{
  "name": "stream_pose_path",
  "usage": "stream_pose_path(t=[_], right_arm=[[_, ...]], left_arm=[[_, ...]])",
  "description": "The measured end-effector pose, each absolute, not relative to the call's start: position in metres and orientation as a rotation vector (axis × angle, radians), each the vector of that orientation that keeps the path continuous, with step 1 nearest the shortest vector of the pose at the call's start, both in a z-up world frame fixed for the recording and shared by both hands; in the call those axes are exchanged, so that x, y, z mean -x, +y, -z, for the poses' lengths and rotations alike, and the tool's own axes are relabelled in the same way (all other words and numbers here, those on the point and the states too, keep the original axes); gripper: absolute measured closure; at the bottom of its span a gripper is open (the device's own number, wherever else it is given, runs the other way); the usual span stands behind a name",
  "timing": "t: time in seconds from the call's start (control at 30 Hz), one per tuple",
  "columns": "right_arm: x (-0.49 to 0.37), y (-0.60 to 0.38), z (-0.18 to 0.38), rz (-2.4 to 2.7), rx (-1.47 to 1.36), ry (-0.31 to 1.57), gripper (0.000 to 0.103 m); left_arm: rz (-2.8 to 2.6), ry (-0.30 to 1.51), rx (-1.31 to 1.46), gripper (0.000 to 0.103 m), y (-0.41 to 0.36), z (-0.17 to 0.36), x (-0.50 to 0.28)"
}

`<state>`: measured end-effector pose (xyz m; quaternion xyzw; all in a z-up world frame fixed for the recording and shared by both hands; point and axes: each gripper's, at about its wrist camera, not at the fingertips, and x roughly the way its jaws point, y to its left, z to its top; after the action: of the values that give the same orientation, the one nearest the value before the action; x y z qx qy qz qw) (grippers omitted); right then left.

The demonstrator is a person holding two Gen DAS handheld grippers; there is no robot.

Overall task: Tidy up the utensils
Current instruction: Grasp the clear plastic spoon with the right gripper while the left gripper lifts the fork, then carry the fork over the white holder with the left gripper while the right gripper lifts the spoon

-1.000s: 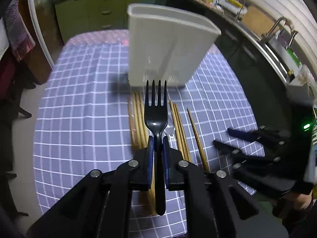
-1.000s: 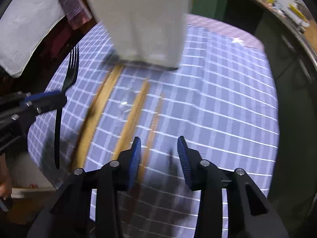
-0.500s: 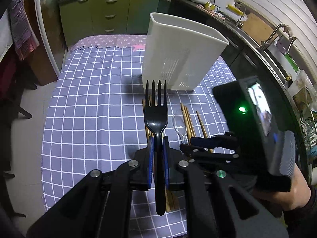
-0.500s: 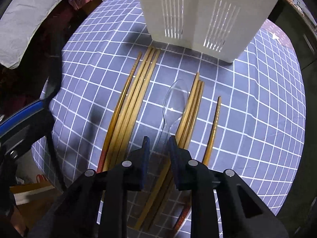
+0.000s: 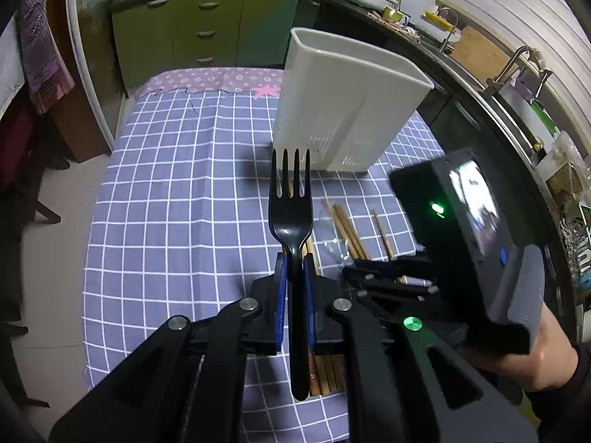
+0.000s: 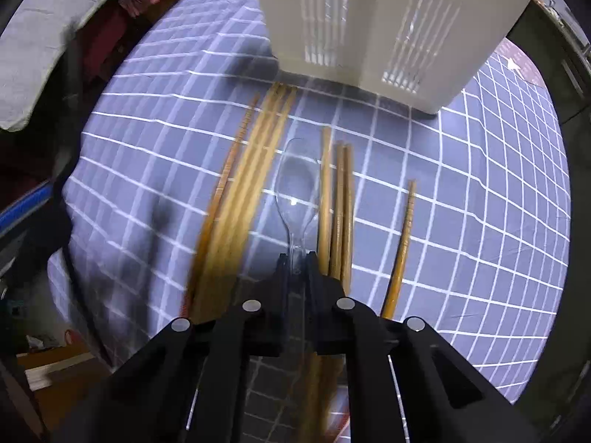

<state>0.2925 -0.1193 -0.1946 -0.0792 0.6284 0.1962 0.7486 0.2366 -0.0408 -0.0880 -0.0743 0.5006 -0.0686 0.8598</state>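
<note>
1. Left wrist view: the left gripper [image 5: 294, 277] is clenched on the neck of a black plastic fork [image 5: 291, 199], tines pointing to 12 o'clock, handle hanging to 6. Held upright like this, the fork looks ready to drop into the tall white slotted plastic utensil holder [image 5: 343, 99] standing at 1 o'clock on the blue-and-white checked tablecloth [image 5: 166, 199]. The right gripper [image 5: 373, 273] sits at 3 o'clock over the bamboo chopsticks [image 5: 347, 229].

2. Right wrist view: the right gripper [image 6: 296, 269] has just been closing and now pinches the handle of a clear plastic spoon [image 6: 296, 192], bowl toward 12 o'clock. The spoon lies between 2 bundles of chopsticks [image 6: 255, 170], with 1 lone brown chopstick [image 6: 404, 232] at 3 o'clock. All point toward the holder [image 6: 369, 29] at 12, probably for easy lifting.
</note>
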Motion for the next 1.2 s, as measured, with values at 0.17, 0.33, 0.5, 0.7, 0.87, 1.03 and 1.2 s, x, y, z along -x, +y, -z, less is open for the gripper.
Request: stream_pose_path(t=[0.17,0.33,0.5,0.7,0.87,1.03,1.2], right_arm=[[-0.279,-0.137,0.144,-0.525,0.053,1.230,0.093],[-0.267,-0.170,0.077,-0.565,-0.052,1.006,0.093],[-0.268,-0.202,0.040,-0.564,-0.129,0.885,0.093],[-0.277,-0.228,0.026,-0.575,-0.182,0.843,0.093],[-0.281,-0.249,0.015,-0.594,-0.206,0.811,0.093],[-0.290,-0.254,0.007,-0.604,-0.224,0.779,0.093],[-0.295,-0.269,-0.008,-0.579,-0.256,0.720,0.093]], left_arm=[[0.159,0.982,0.176,0.094,-0.037,0.061,-0.243],[0.203,0.821,0.185,0.094,-0.044,0.012,-0.261],[0.223,0.585,0.151,0.094,-0.062,-0.032,-0.296],[0.168,0.425,0.156,0.094,-0.071,-0.036,-0.352],[0.147,0.451,0.123,0.094,-0.078,-0.007,-0.376],[0.190,0.479,0.157,0.094,-0.069,0.010,-0.361],[0.217,0.475,0.160,0.094,-0.057,0.003,-0.340]])
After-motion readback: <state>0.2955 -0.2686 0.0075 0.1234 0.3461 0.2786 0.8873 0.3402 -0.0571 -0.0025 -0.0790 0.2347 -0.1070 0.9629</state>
